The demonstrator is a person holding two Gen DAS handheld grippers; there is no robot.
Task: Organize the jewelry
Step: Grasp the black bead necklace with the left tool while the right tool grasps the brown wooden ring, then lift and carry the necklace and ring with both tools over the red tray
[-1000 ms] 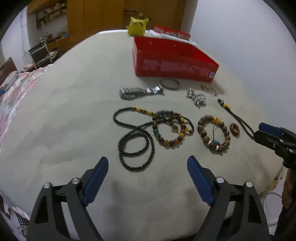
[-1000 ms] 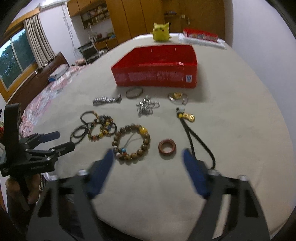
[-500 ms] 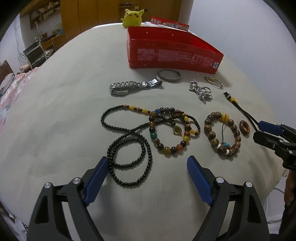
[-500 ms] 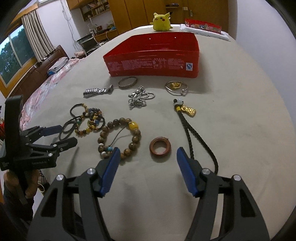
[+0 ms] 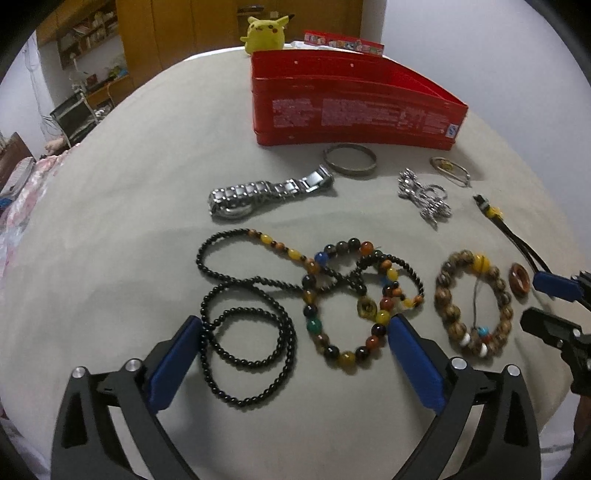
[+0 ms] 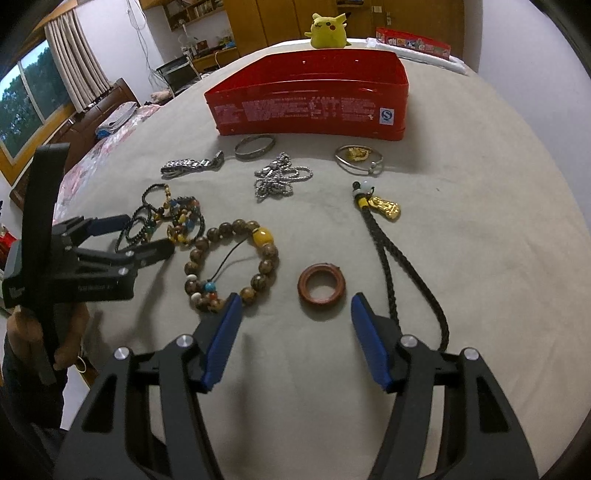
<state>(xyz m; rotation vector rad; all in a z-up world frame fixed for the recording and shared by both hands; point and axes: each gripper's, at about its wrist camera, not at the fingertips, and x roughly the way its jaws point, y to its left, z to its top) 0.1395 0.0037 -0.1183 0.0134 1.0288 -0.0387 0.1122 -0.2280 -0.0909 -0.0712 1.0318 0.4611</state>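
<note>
Jewelry lies spread on a grey bed cover before an open red tin box, also in the right wrist view. My left gripper is open and empty, its jaws astride a black bead necklace and a coloured bead bracelet. My right gripper is open and empty, just short of a brown ring. A wooden bead bracelet lies left of the ring, a braided black cord with a gold charm to its right.
A steel watch, a metal bangle, a silver chain and a thin bangle with a gold piece lie near the box. A yellow plush toy sits behind it. The bed edge runs close below both grippers.
Both grippers have moved forward and lower toward the jewelry. The left jaws now straddle the black necklace and coloured bracelet; the right jaws have neared the brown ring.
</note>
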